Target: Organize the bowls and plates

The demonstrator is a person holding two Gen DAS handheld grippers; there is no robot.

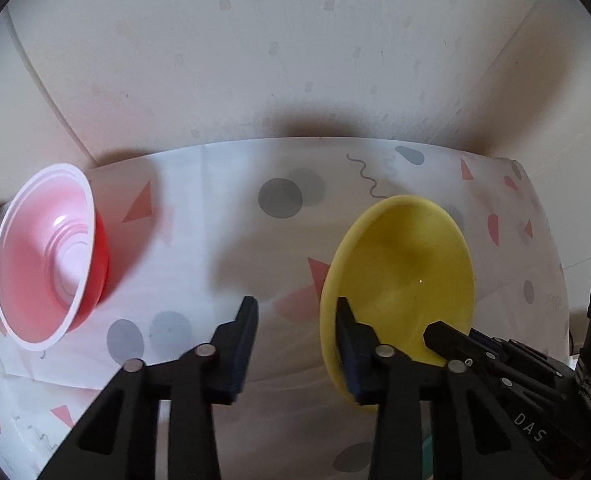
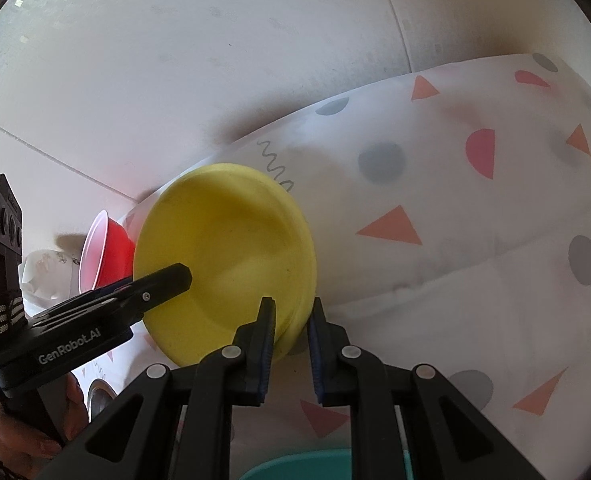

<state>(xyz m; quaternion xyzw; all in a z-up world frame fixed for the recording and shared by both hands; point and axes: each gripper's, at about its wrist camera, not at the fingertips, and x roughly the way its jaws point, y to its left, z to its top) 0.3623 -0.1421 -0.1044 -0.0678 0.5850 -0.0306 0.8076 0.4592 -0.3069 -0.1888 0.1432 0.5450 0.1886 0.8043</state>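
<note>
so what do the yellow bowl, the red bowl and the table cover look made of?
Yellow bowl: likely plastic, matte, opaque; uniform colour, soft dull sheen.
Red bowl: likely thin disposable plastic; red outside, white-pink inside, moulded rings, thin rolled rim.
Table cover: thin printed sheet, plastic or fabric, can't tell; fold creases, faintly see-through.

Item count: one yellow bowl [image 2: 231,256]; one red bowl [image 1: 51,256] with white interior; one teal vessel [image 2: 319,466], partly visible at the frame edge; one patterned cloth [image 1: 223,216]; two grippers, left gripper [image 1: 297,344] and right gripper [image 2: 291,346].
</note>
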